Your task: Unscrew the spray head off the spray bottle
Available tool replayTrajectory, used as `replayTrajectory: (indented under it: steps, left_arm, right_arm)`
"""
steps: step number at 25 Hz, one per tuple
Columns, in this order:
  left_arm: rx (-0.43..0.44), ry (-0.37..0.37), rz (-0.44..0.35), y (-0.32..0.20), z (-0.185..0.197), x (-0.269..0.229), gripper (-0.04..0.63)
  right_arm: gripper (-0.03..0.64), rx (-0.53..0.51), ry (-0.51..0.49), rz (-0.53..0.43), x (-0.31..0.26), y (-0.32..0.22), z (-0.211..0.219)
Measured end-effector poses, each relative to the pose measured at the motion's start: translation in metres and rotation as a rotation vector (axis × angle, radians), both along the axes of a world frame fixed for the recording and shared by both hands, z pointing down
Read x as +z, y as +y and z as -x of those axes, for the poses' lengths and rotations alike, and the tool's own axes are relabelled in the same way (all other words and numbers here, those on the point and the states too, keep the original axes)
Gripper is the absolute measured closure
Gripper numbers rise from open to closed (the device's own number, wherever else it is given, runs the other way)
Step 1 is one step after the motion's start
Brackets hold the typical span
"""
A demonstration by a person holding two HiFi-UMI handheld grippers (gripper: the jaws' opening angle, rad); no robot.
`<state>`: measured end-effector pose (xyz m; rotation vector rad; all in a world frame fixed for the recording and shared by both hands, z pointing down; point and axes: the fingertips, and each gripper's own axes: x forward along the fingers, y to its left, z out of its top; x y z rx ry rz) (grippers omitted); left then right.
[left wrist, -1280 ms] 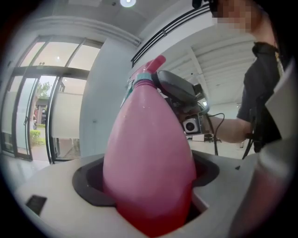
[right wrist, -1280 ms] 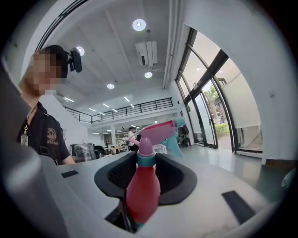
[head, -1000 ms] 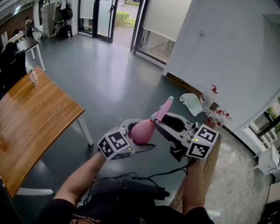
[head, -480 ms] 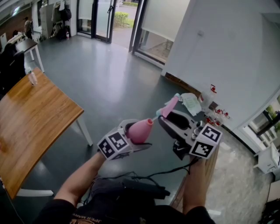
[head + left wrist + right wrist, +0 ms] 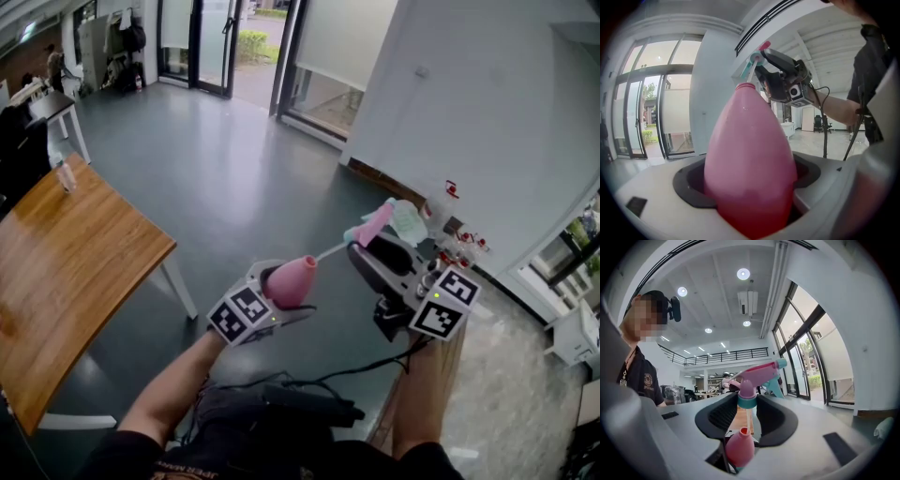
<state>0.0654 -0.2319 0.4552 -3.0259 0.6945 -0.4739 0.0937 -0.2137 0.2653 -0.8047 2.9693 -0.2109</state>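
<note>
Two grippers, one load each: left gripper [image 5: 272, 298] clenched round the belly of the pink spray bottle [image 5: 291, 278], neck aimed across toward the other tool; right gripper [image 5: 375, 246] grasping the spray head [image 5: 377, 225] by its teal collar [image 5: 746, 401], nozzle out past the jaw tips. Head clear of the threads and apart from the neck, joined only by the thin dip tube [image 5: 330, 250] bridging from collar to bottle mouth, lower end seemingly at or just inside the opening. To finish well: hold the bottle steady in the left jaws, draw the head straight away along the line of the tube, avoid tilting so as not to bend it or snag it on the rim, grip the collar firmly without crushing. Likely drips off the tube end, so lift slowly. Counted: one bottle, one spray head, one dip tube, two grippers, plus one wooden table [image 5: 75, 253] well off to the left gripper's outer side.
</note>
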Motion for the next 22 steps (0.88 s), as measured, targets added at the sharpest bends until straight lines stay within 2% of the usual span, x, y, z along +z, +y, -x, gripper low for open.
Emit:
replayTrajectory:
  steps: [12, 17, 22]
  left_arm:
    - [-0.086, -0.072, 0.018, -0.012, 0.006, 0.024, 0.153]
    - [-0.111, -0.067, 0.026, -0.013, 0.004, 0.027, 0.153]
    - [-0.15, -0.044, 0.027, -0.021, 0.006, 0.024, 0.153]
  right_arm:
    - [0.48, 0.069, -0.054, -0.038, -0.009, -0.004, -0.012]
    - [0.48, 0.11, -0.061, -0.056, -0.013, -0.001, -0.022]
    - [0.479, 0.206, -0.069, -0.11, -0.02, -0.004, -0.038]
